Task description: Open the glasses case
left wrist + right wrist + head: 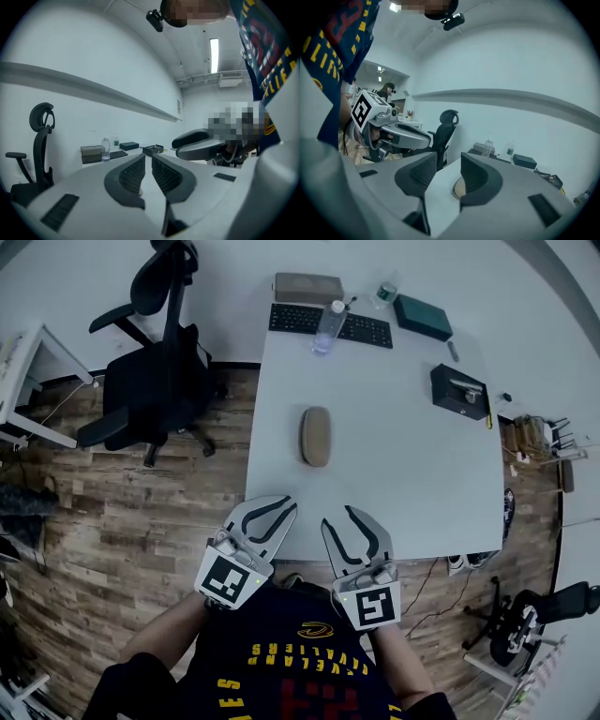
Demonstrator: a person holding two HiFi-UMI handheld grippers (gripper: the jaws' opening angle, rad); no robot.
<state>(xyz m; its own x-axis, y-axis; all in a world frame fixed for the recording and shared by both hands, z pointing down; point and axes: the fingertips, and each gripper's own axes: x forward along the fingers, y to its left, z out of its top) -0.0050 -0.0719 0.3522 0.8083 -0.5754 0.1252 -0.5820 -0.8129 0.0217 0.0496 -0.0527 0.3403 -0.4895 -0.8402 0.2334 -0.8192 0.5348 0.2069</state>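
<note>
Lying closed mid-frame on the white table (394, 465), the glasses case (315, 436) sits well above both grippers at lower centre. The left gripper (271, 511) has its fingers barely apart and the right gripper (341, 519) about half open, and neither holds anything. Being smooth, rounded and loose, the case would likely skid or spin if one gripper pries the lid before the other pins the base.
</note>
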